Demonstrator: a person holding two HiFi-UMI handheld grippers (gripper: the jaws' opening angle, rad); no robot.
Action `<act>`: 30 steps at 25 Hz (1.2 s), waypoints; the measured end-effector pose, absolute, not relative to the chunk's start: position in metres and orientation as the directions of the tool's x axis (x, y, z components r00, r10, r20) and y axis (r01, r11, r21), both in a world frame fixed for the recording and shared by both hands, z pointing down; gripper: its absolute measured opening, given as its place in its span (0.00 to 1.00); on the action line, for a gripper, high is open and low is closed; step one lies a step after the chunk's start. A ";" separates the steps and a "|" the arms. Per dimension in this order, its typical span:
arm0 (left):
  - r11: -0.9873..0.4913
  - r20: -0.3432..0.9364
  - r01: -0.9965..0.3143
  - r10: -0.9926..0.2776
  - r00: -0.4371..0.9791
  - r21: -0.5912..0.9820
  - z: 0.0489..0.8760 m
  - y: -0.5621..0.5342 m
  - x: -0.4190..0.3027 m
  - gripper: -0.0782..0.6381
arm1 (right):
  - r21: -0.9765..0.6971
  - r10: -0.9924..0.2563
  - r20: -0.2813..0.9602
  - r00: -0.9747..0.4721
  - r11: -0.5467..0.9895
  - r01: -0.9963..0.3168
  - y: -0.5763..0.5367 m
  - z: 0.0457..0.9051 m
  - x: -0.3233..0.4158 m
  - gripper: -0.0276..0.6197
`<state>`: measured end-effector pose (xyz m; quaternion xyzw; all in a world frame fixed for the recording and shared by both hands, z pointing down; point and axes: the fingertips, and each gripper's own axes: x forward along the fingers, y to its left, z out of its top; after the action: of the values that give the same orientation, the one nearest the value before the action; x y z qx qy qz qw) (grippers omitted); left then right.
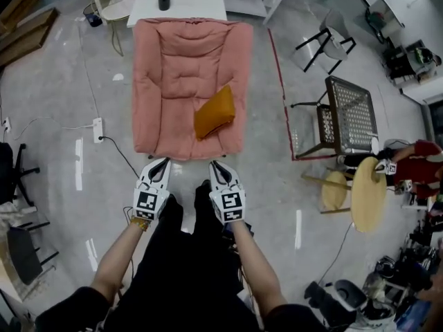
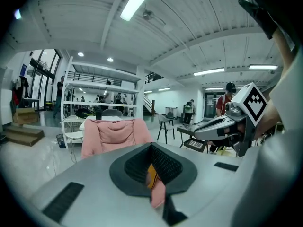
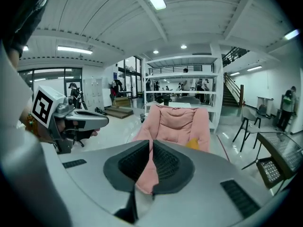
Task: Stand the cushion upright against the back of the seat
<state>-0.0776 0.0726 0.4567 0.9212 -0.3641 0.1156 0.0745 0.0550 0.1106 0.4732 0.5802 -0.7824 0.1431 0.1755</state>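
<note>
**Short of the seat's front edge, cushion not yet upright**

The pink seat [image 1: 173, 68] fills my 12 o'clock. Its orange cushion [image 1: 214, 113] lies slumped at 4 o'clock of the seat's middle, long axis running 7 to 1 o'clock. My left gripper [image 1: 160, 163] and right gripper [image 1: 216, 164] hover short of it, jaws pressed together, empty. Best, I judge: open wide, take both ends, tip it against the backrest.
</note>
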 end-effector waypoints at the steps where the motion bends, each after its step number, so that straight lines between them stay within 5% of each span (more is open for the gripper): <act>1: -0.723 0.277 -0.689 -0.652 0.706 0.054 0.462 0.065 -0.072 0.13 | -0.028 -0.854 0.447 -0.267 0.284 -0.958 0.103 0.480 0.063 0.07; 16: -0.633 0.387 -0.769 -0.689 0.613 0.089 0.544 -0.053 0.038 0.13 | -0.064 -0.758 0.542 -0.363 0.394 -0.917 -0.022 0.567 0.171 0.07; 25: -0.626 0.439 -0.765 -0.651 0.619 0.151 0.621 -0.108 0.040 0.13 | -0.033 -0.766 0.602 -0.225 0.257 -0.966 -0.071 0.636 0.185 0.08; 28: -0.633 0.461 -0.756 -0.627 0.628 0.168 0.654 -0.127 0.036 0.13 | -0.042 -0.758 0.625 -0.188 0.208 -0.977 -0.088 0.662 0.197 0.28; 30: -0.640 0.472 -0.747 -0.611 0.636 0.179 0.677 -0.136 0.036 0.13 | -0.045 -0.761 0.630 -0.155 0.163 -0.986 -0.099 0.679 0.208 0.32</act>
<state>0.0356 -0.1358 0.6770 0.8859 -0.3832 0.1875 0.1820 0.2085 -0.0988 0.6794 0.6037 -0.7234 0.2325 0.2412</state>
